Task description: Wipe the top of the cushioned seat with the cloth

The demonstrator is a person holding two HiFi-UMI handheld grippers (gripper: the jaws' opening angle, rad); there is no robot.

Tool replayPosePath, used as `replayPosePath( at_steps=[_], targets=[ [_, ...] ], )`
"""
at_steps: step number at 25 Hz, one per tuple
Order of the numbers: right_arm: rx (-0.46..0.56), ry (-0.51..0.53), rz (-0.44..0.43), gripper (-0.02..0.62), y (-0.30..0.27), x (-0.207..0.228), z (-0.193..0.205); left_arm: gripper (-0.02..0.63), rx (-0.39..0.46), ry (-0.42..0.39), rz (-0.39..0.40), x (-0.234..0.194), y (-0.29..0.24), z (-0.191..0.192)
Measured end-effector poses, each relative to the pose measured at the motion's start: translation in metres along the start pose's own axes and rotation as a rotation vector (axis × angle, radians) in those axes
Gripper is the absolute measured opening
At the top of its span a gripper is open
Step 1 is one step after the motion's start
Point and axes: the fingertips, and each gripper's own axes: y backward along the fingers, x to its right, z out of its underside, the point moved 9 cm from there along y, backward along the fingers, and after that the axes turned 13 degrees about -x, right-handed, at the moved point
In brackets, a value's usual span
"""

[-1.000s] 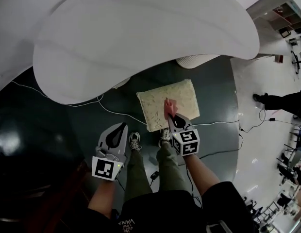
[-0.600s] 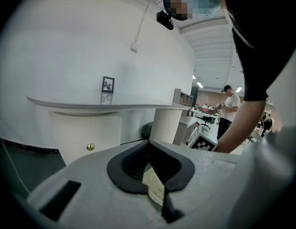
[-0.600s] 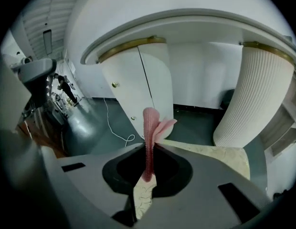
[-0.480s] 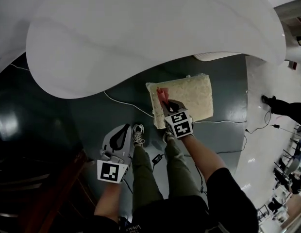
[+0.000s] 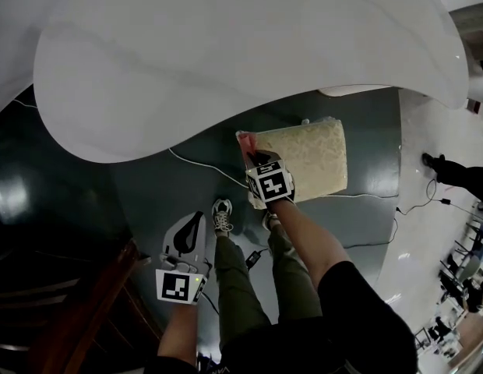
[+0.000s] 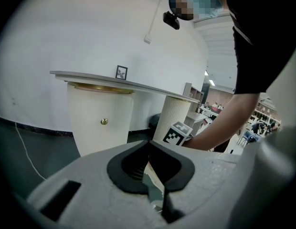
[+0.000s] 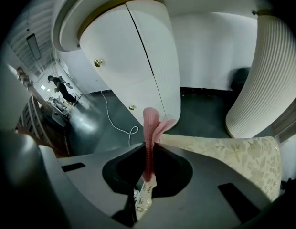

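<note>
In the head view, the right gripper (image 5: 257,157) reaches out over the square cream cushioned seat with a leafy pattern (image 5: 308,156), which stands on the dark floor (image 5: 148,193) just past the person's shoes and partly under a broad white curved table (image 5: 226,53). The small pink cloth (image 5: 246,139) sits at the seat's left edge, by a corner. This looks like a wiping stroke at that edge, and the next move probably calls for drawing the cloth across the uncovered top toward the right. The left gripper (image 5: 193,224) hangs low by the person's leg, well apart from the seat. The table's overhang cuts off the seat's far side. In the left gripper view, the left gripper (image 6: 149,143) has its jaws drawn together on nothing, and the seat does not show. In the right gripper view, the right gripper (image 7: 148,146) is clamped on the pink cloth (image 7: 149,123), whose free end stands up past the jaws. The seat (image 7: 234,156) spreads below and to the right. Whether the cloth presses on the fabric cannot be made out, since the gripper body hides the contact.
</note>
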Motion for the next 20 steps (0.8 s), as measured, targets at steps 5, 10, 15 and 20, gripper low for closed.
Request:
replayPosePath(
  at_steps=[5,10,15,20],
  targets=[
    [-0.049,-0.021,0.037,0.026,-0.009,0.017,0.008,0.018,-0.006,-0.001,0.028,0.015,-0.016,-0.003],
    [-0.038,-0.028,0.082,0.026,0.008,0.063,0.020,0.018,-0.028,-0.034,0.081,0.041,-0.038,-0.011],
    [-0.053,-0.077,0.179,0.026,0.034,0.137,0.049,0.018,-0.031,-0.057,0.136,0.070,-0.063,-0.012],
    [-0.068,-0.151,0.294,0.026,0.066,0.217,0.081,0.018,-0.080,-0.061,0.172,0.096,-0.080,-0.011]
  ],
)
